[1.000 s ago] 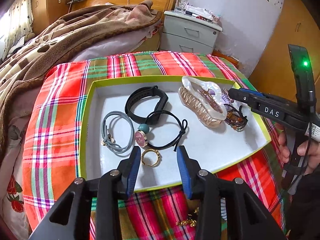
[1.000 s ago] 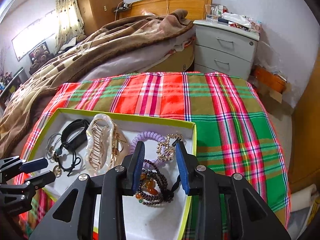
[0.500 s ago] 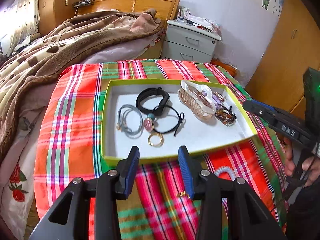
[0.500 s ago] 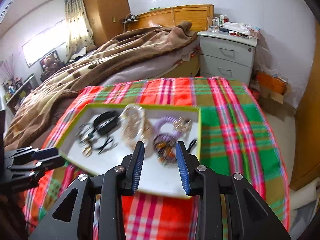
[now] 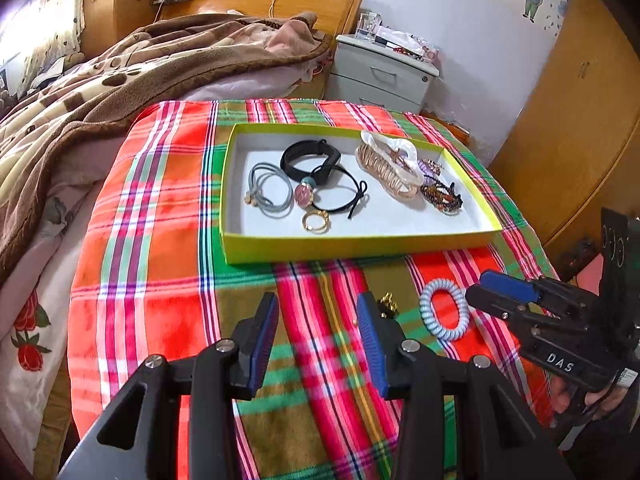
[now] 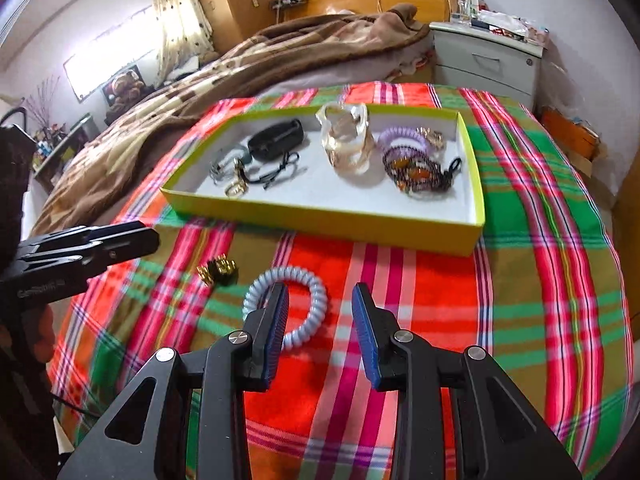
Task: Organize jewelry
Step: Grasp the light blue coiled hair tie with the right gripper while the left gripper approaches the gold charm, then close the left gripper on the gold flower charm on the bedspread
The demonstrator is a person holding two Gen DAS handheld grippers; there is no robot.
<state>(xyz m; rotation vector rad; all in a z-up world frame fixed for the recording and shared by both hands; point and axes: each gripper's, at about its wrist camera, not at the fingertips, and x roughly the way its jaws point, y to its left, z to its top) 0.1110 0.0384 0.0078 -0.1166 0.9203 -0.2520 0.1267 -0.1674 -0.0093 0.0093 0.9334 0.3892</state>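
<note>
Right wrist view, pale blue coiled hair tie (image 6: 285,309), plaid cloth (image 6: 520,280)

White letters "DAS" sit on the black body of the right gripper (image 5: 505,295) — nothing else here reads clearly.

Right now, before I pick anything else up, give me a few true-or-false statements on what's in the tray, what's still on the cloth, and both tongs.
1. The pale blue spiral hair tie lies inside the tray. False: it lies on the plaid cloth, in front of the tray.
2. The gold ring is in the tray. True.
3. The right tongs grip the spiral hair tie. False: they are open and empty.
4. The left tongs hold nothing. True.
5. A small gold-and-black piece lies on the cloth beside the hair tie. True.
</note>
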